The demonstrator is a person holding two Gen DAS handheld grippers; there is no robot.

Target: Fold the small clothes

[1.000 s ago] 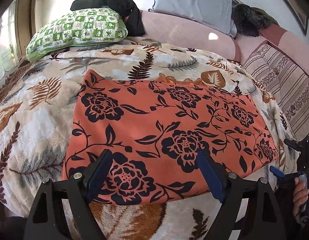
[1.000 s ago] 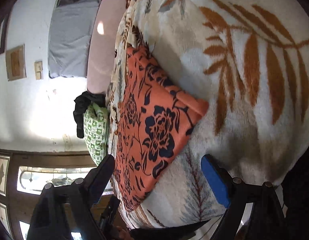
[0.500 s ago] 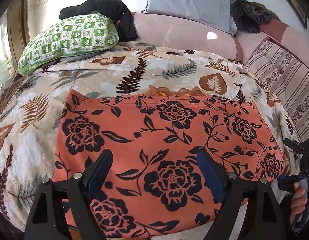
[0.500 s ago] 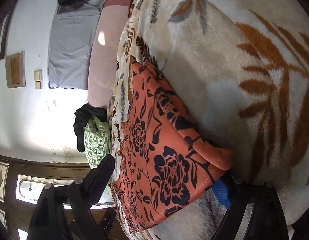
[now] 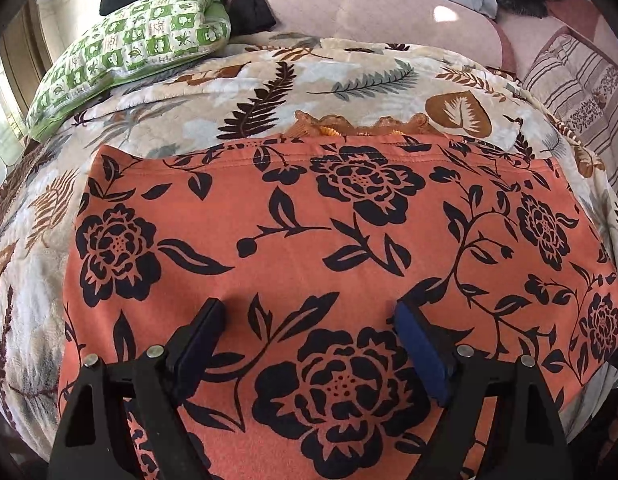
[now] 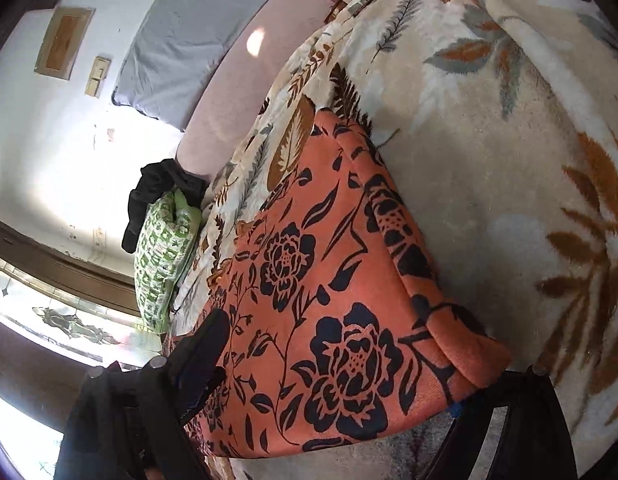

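Only the right view shows the garment (image 6: 329,300) corner's layered fold.

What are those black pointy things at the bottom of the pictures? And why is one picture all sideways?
Those are grabbing tools a person holds, one in each hand, each with a tiny camera. One picture looks past the left gripper, the other past the right gripper, which is tilted, so its view leans. Both look at an orange cloth with black flowers lying on a fluffy cream blanket with leaf prints. Both grippers are open; nothing is held. The right gripper has the cloth's corner between its fingers. A green checked pillow lies behind.
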